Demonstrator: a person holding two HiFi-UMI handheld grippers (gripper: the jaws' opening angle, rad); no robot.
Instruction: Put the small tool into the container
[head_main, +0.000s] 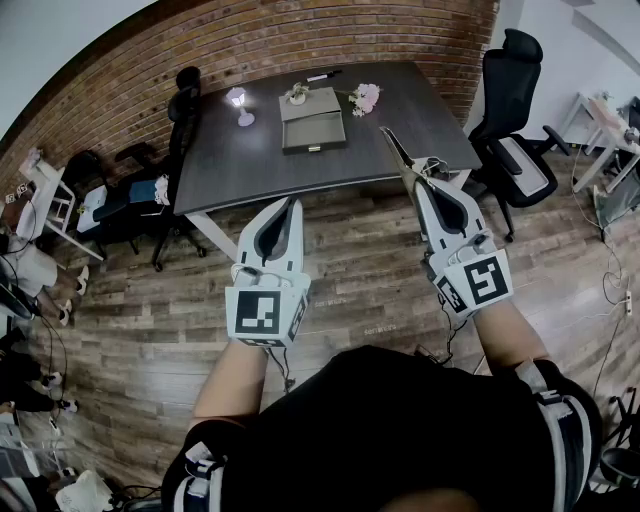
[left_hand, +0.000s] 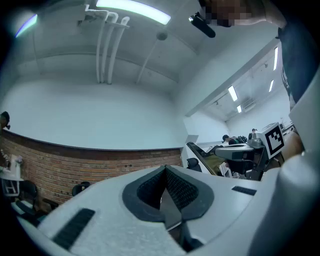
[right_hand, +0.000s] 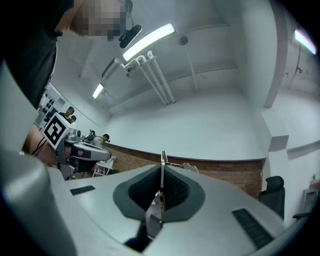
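While standing short of the dark rectangular table (head_main: 400, 120), grips a slim grey metal tool (head_main: 397, 150) in the right gripper (head_main: 416, 180), jaws closed flat on its lower part, bare end poking out ahead of them. Carries nothing in the left gripper (head_main: 293, 202): jaws pressed together on themselves, aimed the same way, alongside the right.

Must reach the grey rectangular box container (head_main: 314, 132), set on the far half of the table: ahead and to the left of the tool's end in the head view, well apart from both grippers. Keeps the tool's long axis in line with the jaws, slanting forward and a little leftward, roughly towards the container's right side. Favours the right hand, judging by the load; left about as near, but empty. Calls next, most likely, for a reach forward and leftward, then a dip over the container, since both grippers aim slightly upward.

Shows table, container, white lamp (head_main: 240, 102) and pink flowers (head_main: 365, 98) in the head view alone. Gives in the right gripper view what the head view cannot: thin metal edge-on between the ribbed black pads (right_hand: 145, 187), rising above them against brick wall (right_hand: 220, 170) and ceiling light (right_hand: 150, 40). Confirms in the left gripper view shut, empty jaws, with the right gripper's marker cube (left_hand: 274, 140) off to the right; offers no sight of table or container in either gripper view
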